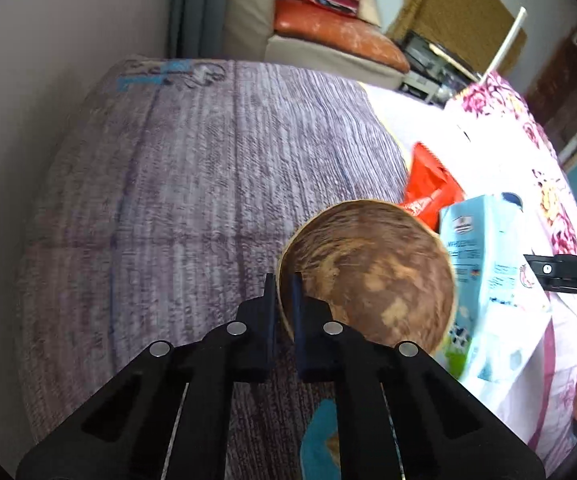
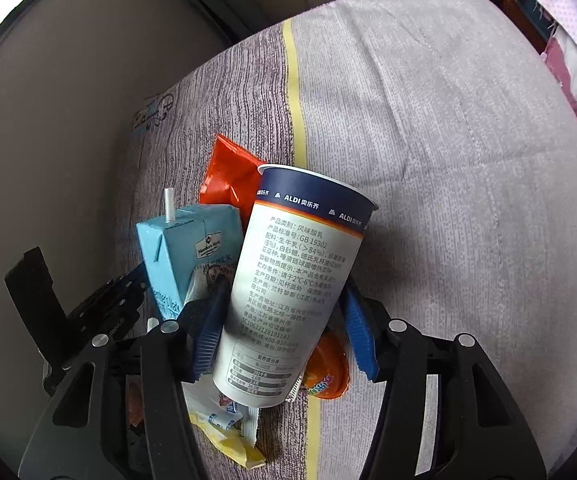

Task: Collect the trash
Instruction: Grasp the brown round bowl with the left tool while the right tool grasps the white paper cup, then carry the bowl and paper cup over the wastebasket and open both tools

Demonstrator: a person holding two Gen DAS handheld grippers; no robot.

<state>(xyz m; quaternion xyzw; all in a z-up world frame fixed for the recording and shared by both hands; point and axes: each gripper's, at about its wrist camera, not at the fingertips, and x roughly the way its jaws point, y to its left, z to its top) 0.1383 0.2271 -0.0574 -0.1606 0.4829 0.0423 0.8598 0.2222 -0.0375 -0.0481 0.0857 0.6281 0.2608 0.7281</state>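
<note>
Left wrist view: the left gripper (image 1: 284, 300) is pinched shut on the rim of a brown bowl (image 1: 368, 276), one finger inside, one outside. Right of the bowl stands a light blue milk carton (image 1: 484, 264), and beyond the bowl lies a red wrapper (image 1: 428, 188), all on the striped bedspread (image 1: 188, 200). In the right wrist view, the right gripper (image 2: 284, 328) has its blue pads around a paper cup (image 2: 288, 280) marked "ALDI", apparently gripping it. Left of the cup a blue carton (image 2: 184, 252) with a straw reads "MILK"; below the cup lie an orange lid (image 2: 326, 368) and a yellow sachet (image 2: 228, 436). Collecting looks barely begun: most litter remains loose.
</note>
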